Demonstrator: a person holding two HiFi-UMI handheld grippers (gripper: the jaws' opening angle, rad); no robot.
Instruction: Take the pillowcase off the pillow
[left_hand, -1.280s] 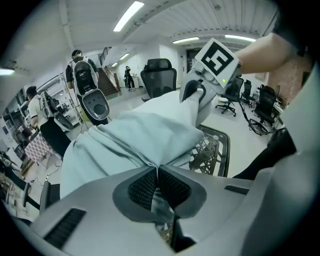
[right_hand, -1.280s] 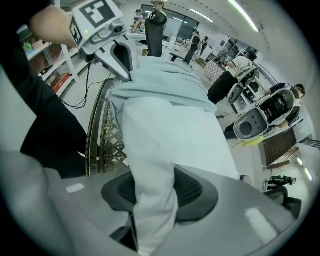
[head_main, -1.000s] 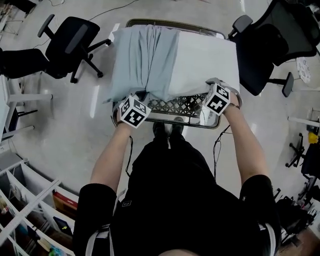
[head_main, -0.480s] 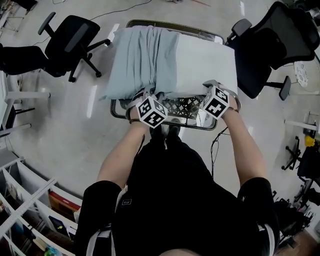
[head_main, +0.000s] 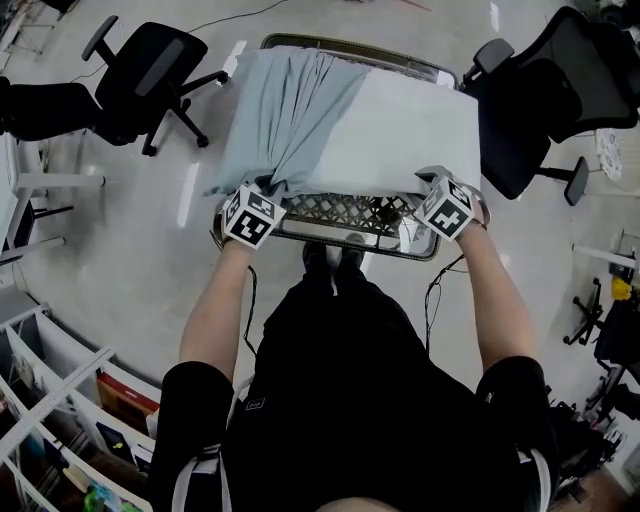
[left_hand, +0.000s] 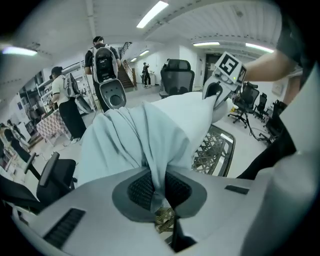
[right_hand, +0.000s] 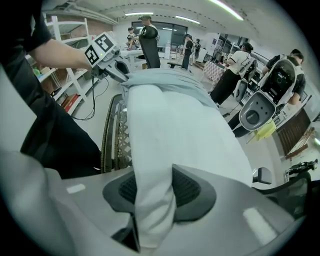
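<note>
A white pillow (head_main: 415, 130) lies across a wire mesh cart (head_main: 350, 212). Its pale blue-grey pillowcase (head_main: 285, 110) is bunched over the left half, and the right half is bare. My left gripper (head_main: 266, 192) is at the near left edge. Its jaws are closing, and in the left gripper view (left_hand: 159, 187) the pads pinch a gathered fold of pillowcase (left_hand: 135, 140). My right gripper (head_main: 427, 182) holds the pillow's near right corner. In the right gripper view (right_hand: 152, 192) it is shut on the white pillow (right_hand: 175, 125).
A black office chair (head_main: 150, 70) stands left of the cart and another (head_main: 545, 90) to its right. White shelving (head_main: 50, 400) is at the lower left. Several people (left_hand: 102, 60) with backpacks stand in the room behind. The person's shoes (head_main: 335, 258) are at the cart's near rim.
My left gripper swung right toward the middle of the near edge, then came back left and now pinches a fold of pillowcase. The right gripper has kept its hold and barely moved.
</note>
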